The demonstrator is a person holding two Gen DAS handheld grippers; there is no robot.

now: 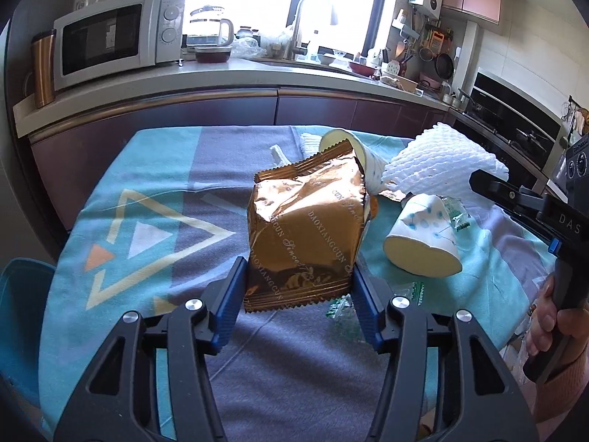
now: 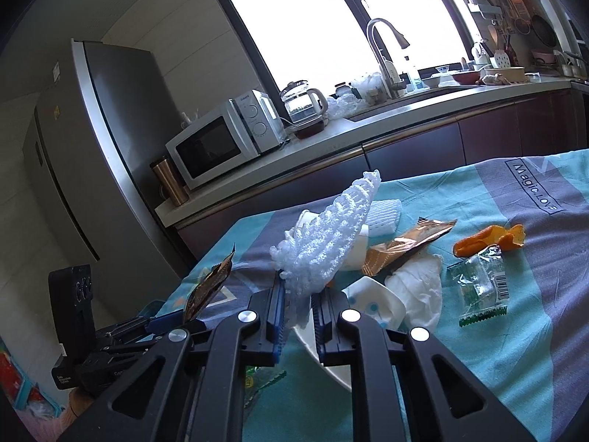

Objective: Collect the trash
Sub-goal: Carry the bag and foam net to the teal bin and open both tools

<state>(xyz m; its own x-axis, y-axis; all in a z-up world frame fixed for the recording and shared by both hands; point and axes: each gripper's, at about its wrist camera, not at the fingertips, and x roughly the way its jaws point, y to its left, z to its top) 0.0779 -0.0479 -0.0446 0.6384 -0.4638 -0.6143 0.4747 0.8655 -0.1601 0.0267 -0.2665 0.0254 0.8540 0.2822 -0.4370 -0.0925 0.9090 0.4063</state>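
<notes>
Claw (image 1: 299,287) left clamps gold wrapper (image 1: 307,235), right claw (image 2: 297,313) — foam net (image 2: 324,243)

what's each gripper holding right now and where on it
The left gripper clamps the gold snack bag by its lower side edges. The right gripper pinches the white foam net at its lower end.
</notes>
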